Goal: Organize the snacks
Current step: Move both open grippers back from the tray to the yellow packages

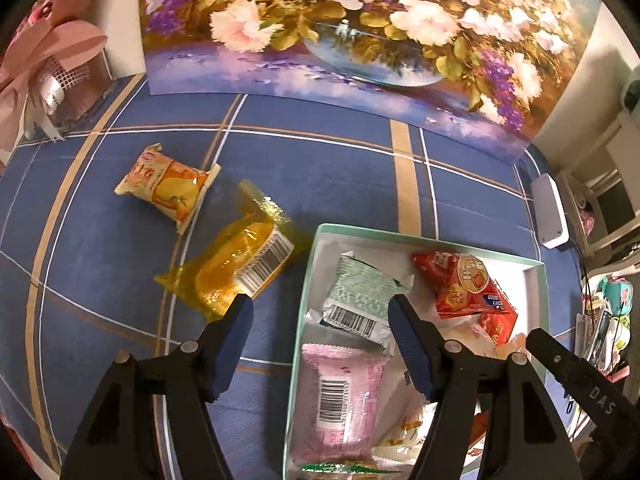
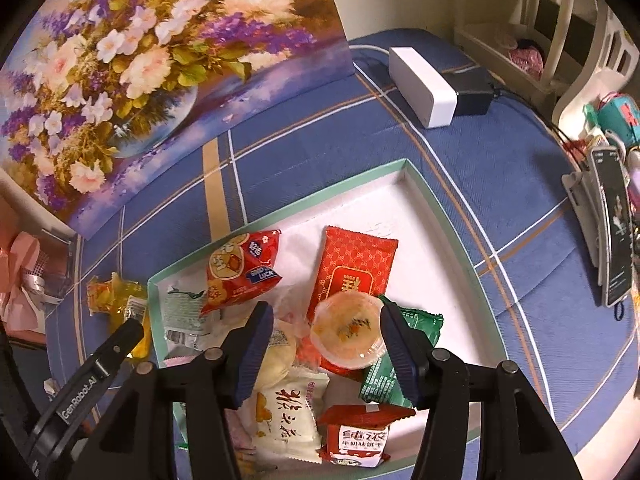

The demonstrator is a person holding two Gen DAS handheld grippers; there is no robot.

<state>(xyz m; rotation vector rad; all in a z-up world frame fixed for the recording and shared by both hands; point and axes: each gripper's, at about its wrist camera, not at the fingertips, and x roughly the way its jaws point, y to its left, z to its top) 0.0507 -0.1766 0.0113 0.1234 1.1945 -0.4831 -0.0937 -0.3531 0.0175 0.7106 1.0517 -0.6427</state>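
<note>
A white box with a mint-green rim (image 1: 400,233) (image 2: 436,204) holds several snack packets. My left gripper (image 1: 320,304) is open and empty, straddling the box's left wall. A yellow clear packet (image 1: 236,264) lies just left of the box, by the left finger. An orange-and-white packet (image 1: 168,184) lies farther left on the blue cloth. My right gripper (image 2: 326,314) is open over the box, its fingers either side of a clear jelly cup (image 2: 346,330) that rests on a red packet (image 2: 354,268). The yellow packet also shows in the right wrist view (image 2: 116,296).
A floral painting (image 1: 340,40) stands along the back. A pink ribbon gift box (image 1: 52,76) is at the back left. A white device (image 2: 424,84) with a black adapter lies at the back right. Shelves and clutter stand past the right edge.
</note>
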